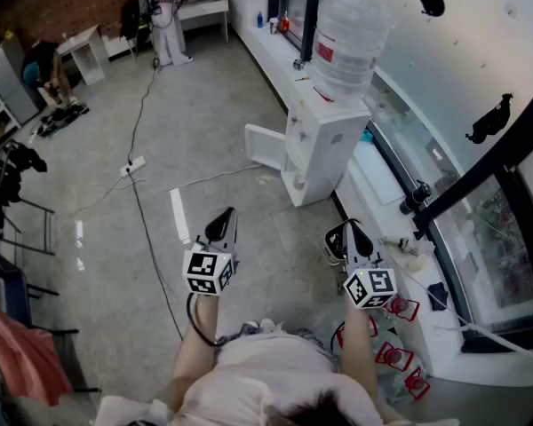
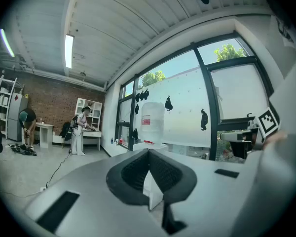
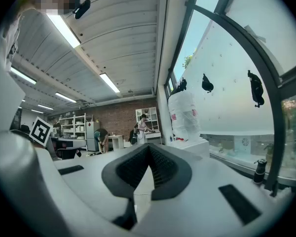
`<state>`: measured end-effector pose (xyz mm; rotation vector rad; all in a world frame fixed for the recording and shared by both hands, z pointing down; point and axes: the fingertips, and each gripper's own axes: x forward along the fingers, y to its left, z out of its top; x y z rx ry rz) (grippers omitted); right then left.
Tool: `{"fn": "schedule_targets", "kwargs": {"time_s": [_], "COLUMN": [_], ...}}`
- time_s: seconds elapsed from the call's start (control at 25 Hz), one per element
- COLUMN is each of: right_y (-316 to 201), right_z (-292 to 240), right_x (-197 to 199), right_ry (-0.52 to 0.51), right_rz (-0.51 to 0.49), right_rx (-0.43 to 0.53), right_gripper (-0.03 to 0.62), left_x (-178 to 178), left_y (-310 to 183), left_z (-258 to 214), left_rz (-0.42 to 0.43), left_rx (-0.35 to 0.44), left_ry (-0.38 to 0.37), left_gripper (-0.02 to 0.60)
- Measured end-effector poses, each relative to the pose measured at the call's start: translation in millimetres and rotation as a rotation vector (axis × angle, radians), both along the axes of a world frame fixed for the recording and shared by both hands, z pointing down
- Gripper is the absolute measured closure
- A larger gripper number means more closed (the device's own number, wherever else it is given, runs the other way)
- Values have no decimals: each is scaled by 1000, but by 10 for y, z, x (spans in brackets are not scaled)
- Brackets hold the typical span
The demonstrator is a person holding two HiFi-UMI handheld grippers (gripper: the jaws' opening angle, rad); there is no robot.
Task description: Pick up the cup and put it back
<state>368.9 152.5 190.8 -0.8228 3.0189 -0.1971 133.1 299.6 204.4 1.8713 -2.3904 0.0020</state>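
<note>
Both shut: L gripper (image 2: 149, 153), R gripper (image 3: 149, 148); ribbed pads (image 2: 134, 173).

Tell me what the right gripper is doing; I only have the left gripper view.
Observer: The right gripper is shut, with nothing between its jaws.
Operator: Any cup within reach on that side?
Observer: No cup shows in any view. The head view shows red-and-white items on the floor below that gripper, too unclear to name.
</note>
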Motion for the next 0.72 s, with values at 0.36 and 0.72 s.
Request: {"fn": "schedule_targets", "kwargs": {"time_s": [0.36, 0.72], "right_y": [49, 64], "right_z": [14, 37], "right_x": [-84, -133], "right_ry": [1, 0], "right_rz": [-7, 17], "right_rx": [-9, -16], "right_gripper": [579, 579], "left_x": [-37, -101], "left_y": [15, 76], "left_z": [40, 71], "left_rz": [3, 0], "left_rx": [-8, -13], "left_ry": [12, 16], "left_gripper": [557, 557]}}
